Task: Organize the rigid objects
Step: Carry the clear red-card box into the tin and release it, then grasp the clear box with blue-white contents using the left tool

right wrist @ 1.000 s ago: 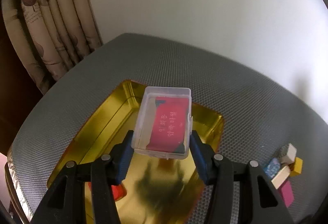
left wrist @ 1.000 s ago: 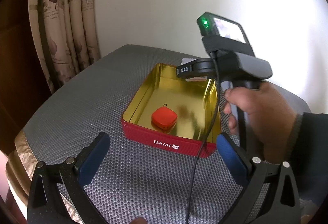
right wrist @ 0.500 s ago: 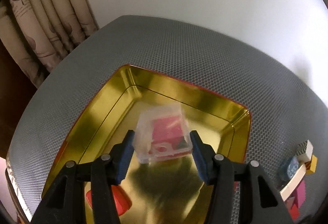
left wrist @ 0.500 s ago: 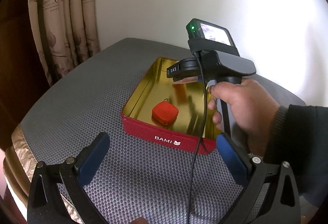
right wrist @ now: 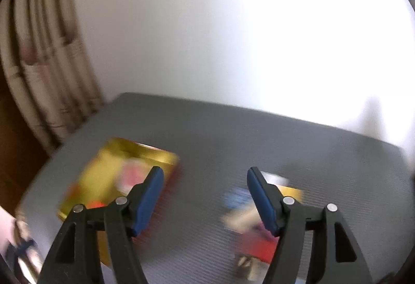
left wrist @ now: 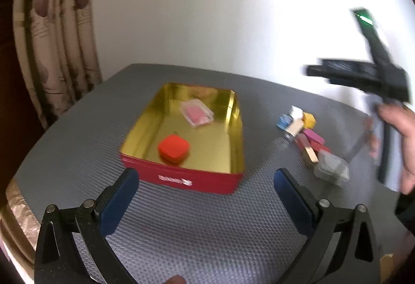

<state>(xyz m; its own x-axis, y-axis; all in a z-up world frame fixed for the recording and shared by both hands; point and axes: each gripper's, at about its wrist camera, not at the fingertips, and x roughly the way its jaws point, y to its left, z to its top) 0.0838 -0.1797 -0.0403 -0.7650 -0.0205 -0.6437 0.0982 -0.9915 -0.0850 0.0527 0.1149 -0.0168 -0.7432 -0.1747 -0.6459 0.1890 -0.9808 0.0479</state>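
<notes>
Two pieces are in the red tin (left wrist: pixel 181 181) already: the clear card case (left wrist: pixel 197 112) lies flat toward the far end of its gold floor, and the orange square piece (left wrist: pixel 173 149) sits nearer the front wall, the two well apart with bare gold between them. So there's the score, two home and a cluster still out: the pile of small blocks (left wrist: pixel 302 125), white, blue, yellow, pink and a pale stick, lies on the grey mat (left wrist: pixel 194 227) to the right of the tin, with a clear grey-tinted box (left wrist: pixel 331 167) just beside its near end. The right gripper (right wrist: pixel 205 195) has just been opening its jaws and they stand wide with nothing between them, only blurred mat, its view smeared as it looks toward the pile. The left gripper (left wrist: pixel 206 202) hovers low in front of the tin's near wall, jaws spread wide and empty too. In the left view the person's hand (left wrist: pixel 399 138) and the handle of the other tool show at the right edge, above the mat. Room looks generous: the mat is bare between tin and pile and along the far side by the wall, while the curtain (left wrist: pixel 54 50) hangs off the left corner, clear of everything. The tin's upright walls look like the one edge to clear on each drop
</notes>
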